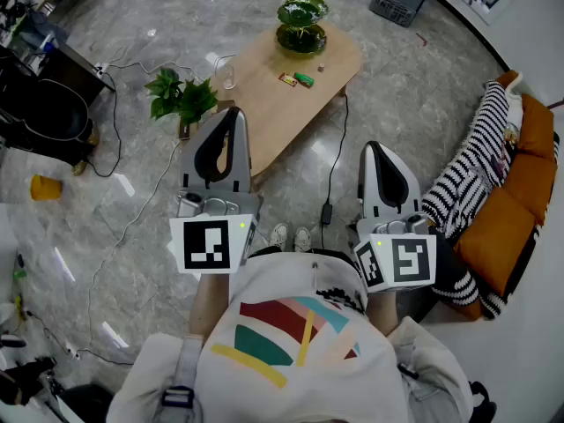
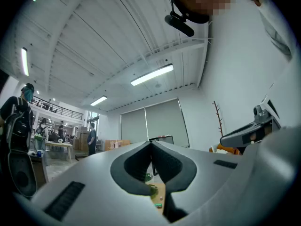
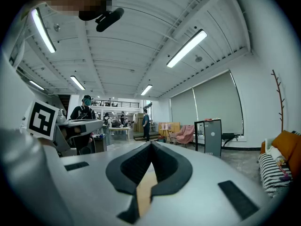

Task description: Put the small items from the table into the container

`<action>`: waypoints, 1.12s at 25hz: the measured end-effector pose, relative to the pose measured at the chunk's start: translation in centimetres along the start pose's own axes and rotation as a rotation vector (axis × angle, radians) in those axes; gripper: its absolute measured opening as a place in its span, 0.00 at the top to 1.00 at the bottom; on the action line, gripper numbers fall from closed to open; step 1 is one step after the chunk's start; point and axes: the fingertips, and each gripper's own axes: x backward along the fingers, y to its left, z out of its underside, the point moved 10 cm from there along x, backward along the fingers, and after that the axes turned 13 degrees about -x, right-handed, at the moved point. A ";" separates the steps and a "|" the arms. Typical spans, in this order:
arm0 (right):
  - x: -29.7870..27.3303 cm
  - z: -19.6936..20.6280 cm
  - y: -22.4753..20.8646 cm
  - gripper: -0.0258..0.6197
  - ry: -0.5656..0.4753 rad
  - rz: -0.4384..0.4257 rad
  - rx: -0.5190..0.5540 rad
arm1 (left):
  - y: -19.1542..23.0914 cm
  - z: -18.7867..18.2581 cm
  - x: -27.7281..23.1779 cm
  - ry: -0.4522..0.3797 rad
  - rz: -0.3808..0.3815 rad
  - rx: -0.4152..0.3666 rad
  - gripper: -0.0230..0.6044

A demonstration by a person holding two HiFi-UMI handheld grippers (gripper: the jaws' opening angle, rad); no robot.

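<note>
The grey left gripper (image 1: 231,113) and grey right gripper (image 1: 374,146) are both clenched, empty. Three small items (image 1: 304,79) lie near one green glass tiered dish (image 1: 301,25).

Can't ID the small items (image 1: 304,79) on the table (image 1: 264,104), way too tiny: just green, red/yellow and a brownish speck. Near corner of the table hidden behind the left gripper (image 1: 231,115), and in both gripper views only a sliver of tabletop btwn the jaws. Also the sofa (image 1: 515,210) cut off at the right edge, shoes (image 1: 291,236) half hidden under the torso (image 1: 300,342).
</note>
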 end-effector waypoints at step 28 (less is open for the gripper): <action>2.7 1.4 -5.1 0.94 0.015 -0.129 -0.019 | -4.8 -0.9 0.7 -0.022 -0.022 0.010 0.95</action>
